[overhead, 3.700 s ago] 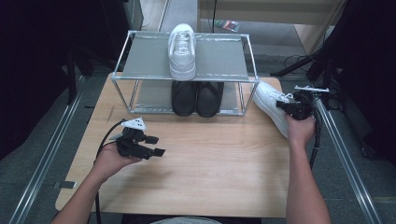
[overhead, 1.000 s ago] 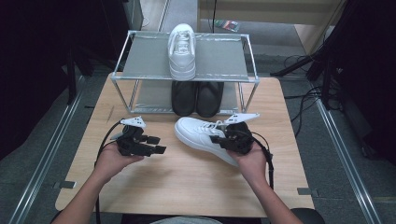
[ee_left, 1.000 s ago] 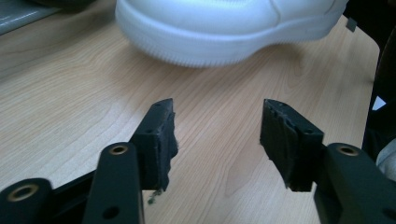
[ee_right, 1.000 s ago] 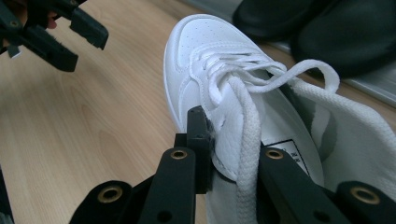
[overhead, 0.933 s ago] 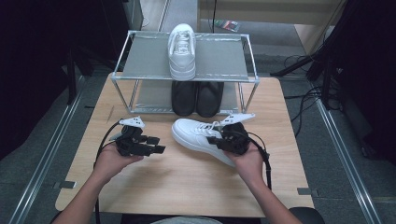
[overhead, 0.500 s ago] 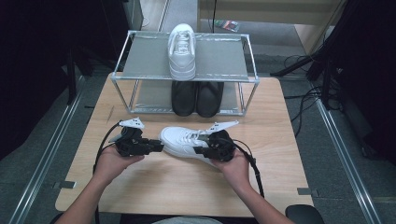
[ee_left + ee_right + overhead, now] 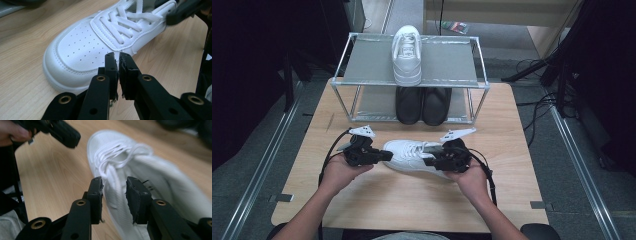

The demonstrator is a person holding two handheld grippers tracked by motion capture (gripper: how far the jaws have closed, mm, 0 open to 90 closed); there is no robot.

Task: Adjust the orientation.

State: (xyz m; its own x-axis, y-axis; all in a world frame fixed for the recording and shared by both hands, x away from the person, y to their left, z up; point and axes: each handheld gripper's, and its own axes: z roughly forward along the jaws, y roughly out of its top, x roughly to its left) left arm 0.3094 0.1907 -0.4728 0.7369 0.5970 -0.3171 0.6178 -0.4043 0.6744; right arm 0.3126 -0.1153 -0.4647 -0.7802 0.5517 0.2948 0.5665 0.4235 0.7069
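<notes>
Right now the white sneaker [image 7: 412, 156] lies mid-table between my grippers, my left gripper [image 7: 118, 58] pinching its toe edge, my right gripper [image 7: 114, 185] having just been opening around its heel collar, so lifting could swing it loose.

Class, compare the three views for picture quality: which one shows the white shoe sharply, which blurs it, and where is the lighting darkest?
Left gripper view: the white shoe is crisp, toe perforations and laces clear. Right gripper view: the shoe is soft and blurred, while the right gripper looks sharper. High view: the table is evenly lit, but the surroundings to its left and right fall nearly black.
</notes>
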